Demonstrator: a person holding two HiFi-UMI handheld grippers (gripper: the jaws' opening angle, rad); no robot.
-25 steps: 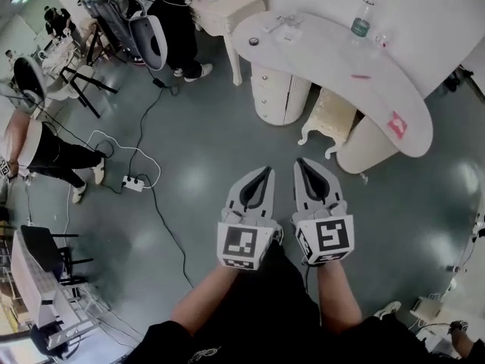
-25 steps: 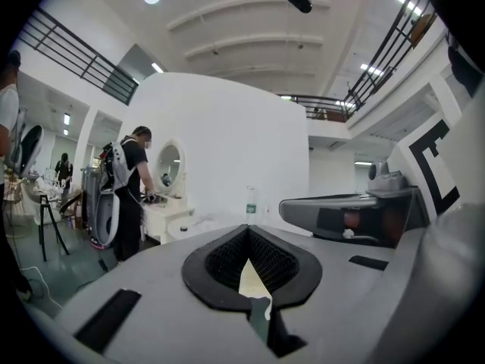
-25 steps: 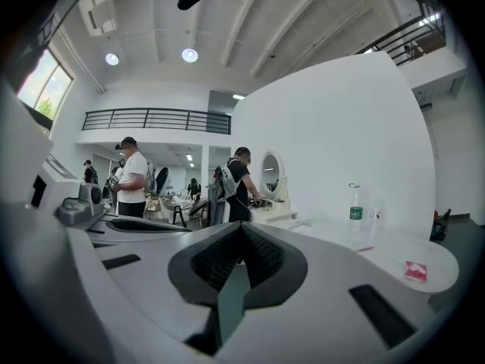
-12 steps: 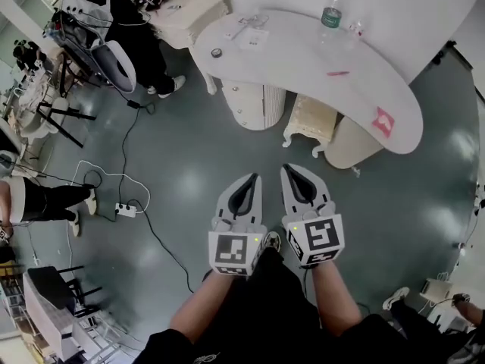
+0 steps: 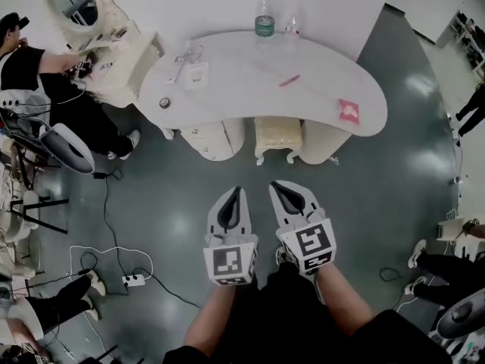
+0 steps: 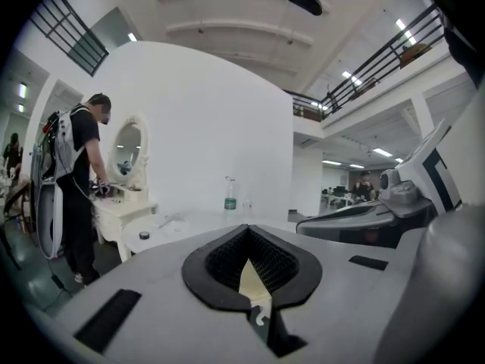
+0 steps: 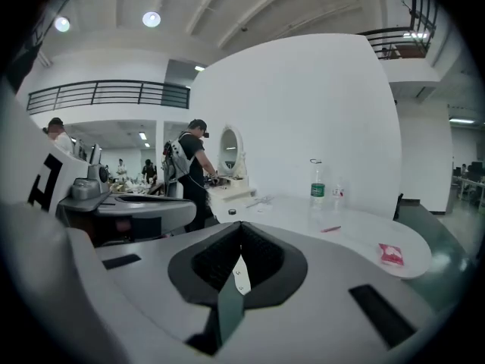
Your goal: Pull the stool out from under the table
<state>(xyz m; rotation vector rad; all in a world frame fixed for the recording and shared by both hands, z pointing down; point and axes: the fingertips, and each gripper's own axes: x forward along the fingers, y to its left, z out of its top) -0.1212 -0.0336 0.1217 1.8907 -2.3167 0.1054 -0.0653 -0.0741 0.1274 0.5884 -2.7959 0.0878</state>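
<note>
Head view | left gripper (image 5: 236, 192) fingers closed, empty | right gripper (image 5: 276, 185) fingers closed, empty | stool (image 5: 277, 133) untouched

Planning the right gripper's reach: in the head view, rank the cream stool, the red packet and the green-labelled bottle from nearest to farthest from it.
1. Cream upholstered stool, under the white table, straight ahead of the right gripper.
2. Red packet, tabletop's right end.
3. Clear green-labelled bottle, table's far edge.

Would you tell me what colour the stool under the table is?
The stool is cream with white legs, clearest in the head view.
</note>
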